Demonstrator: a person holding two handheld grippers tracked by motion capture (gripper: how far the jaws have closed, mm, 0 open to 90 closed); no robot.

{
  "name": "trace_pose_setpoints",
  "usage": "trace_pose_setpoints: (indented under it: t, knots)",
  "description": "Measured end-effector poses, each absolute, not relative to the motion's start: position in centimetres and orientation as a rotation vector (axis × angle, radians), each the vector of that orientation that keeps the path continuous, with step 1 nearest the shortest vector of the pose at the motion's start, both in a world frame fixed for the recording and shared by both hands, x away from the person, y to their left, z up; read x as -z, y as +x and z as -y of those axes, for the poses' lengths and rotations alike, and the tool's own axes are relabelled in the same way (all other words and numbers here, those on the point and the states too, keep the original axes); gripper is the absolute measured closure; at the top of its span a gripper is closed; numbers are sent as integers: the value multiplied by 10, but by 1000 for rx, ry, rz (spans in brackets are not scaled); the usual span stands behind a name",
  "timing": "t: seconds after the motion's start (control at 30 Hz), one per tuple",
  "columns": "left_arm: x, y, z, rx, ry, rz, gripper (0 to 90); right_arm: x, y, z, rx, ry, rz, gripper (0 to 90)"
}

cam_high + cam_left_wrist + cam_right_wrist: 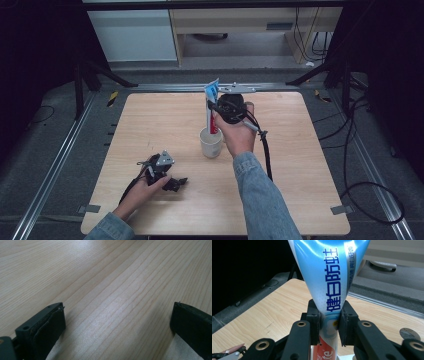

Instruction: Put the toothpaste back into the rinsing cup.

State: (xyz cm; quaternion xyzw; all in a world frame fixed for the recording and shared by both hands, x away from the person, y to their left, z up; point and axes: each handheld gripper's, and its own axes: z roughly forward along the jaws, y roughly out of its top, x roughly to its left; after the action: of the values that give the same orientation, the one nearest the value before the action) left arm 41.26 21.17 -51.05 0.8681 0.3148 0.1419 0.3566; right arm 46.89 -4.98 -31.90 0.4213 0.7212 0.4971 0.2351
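Light wooden table (150, 120), grey carpeted floor (55, 165), pale cabinet (132, 32) behind, dark surroundings

A pale wooden table (150, 120) carries a white cup (211, 143).

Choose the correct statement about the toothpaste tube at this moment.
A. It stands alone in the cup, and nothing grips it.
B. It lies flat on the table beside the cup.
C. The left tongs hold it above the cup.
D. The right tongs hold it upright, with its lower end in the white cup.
D: the right tongs are closed on the toothpaste tube, which stands upright with its lower end inside the white cup.
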Motion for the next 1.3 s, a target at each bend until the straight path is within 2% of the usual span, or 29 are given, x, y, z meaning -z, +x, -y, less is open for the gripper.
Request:
trace_pose_setpoints:
  t: [1.3]
  knots:
    - [511,413,-212,-367,2240,-811,0,371,470,40,-1348,1187,-1969,736]
